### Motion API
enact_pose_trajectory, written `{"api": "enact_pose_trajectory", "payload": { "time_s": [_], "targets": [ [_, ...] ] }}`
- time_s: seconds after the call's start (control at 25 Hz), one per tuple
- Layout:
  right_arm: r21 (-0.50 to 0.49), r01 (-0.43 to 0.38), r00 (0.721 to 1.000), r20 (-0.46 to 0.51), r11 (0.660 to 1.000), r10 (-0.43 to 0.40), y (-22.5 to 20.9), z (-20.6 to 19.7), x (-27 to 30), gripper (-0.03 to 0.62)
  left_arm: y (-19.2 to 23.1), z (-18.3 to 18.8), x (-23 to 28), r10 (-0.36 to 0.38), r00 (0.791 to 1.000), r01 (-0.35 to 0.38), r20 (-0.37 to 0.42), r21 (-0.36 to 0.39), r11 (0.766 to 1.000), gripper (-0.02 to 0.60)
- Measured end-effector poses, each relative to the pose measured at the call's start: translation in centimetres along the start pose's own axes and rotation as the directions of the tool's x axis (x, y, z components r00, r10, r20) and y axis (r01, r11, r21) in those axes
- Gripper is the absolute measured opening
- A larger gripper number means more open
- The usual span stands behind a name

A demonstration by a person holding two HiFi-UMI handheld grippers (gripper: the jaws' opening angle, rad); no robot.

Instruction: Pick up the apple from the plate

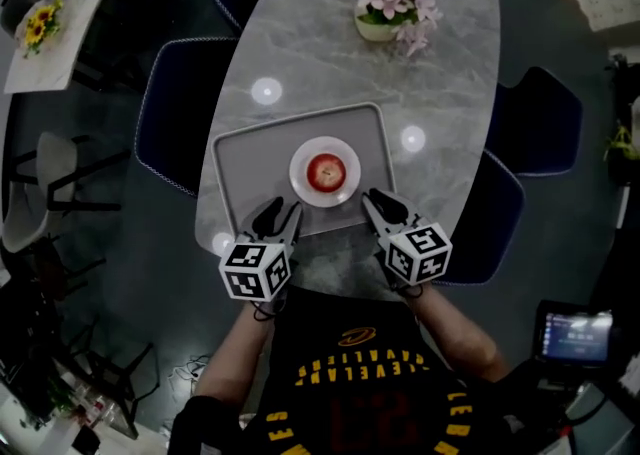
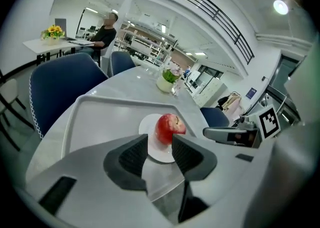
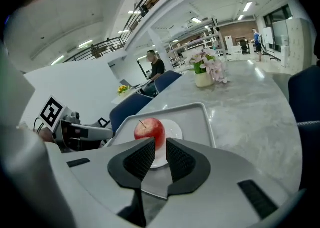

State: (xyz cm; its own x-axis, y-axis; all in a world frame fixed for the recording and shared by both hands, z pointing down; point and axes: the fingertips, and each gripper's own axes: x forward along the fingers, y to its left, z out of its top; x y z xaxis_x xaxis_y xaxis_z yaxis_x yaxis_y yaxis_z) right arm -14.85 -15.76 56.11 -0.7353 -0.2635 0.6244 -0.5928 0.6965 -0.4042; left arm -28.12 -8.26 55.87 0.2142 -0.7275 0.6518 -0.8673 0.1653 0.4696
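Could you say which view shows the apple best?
The left gripper view: the apple is close and nearly whole. In the right gripper view a jaw hides its lower part; the head view shows it small.

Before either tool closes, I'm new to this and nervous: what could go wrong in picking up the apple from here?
The apple is round and sits on a small plate; an off-centre pinch could roll it onto the tray. The left tool and right tool, both open, point at it from the near side, so they might bump each other. A low jaw could shove the plate.
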Motion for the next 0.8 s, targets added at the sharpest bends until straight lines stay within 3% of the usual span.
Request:
{"api": "enact_pose_trajectory", "payload": {
  "time_s": [0.28, 0.48, 0.8],
  "targets": [
    [0.147, 0.068, 0.994, -0.098, 0.987, -0.054, -2.2, -2.2, 3.0, 0.069, 2.9, -1.2, 4.1, -0.019, 0.993, -0.002, -0.119, -0.171, 0.985, 0.150],
    [0.247, 0.088, 0.989, -0.137, 0.965, -0.055, -3.7, -3.1, 4.5, 0.069, 4.1, -1.5, 5.8, -0.009, 0.986, -0.024, -0.168, -0.195, 0.980, 0.150],
    [0.468, 0.122, 0.979, -0.204, 0.875, -0.027, -3.1, -4.1, 5.1, 0.069, 3.8, -2.1, 6.2, -0.116, 0.971, 0.031, -0.208, -0.370, 0.928, 0.149]
  ]
}}
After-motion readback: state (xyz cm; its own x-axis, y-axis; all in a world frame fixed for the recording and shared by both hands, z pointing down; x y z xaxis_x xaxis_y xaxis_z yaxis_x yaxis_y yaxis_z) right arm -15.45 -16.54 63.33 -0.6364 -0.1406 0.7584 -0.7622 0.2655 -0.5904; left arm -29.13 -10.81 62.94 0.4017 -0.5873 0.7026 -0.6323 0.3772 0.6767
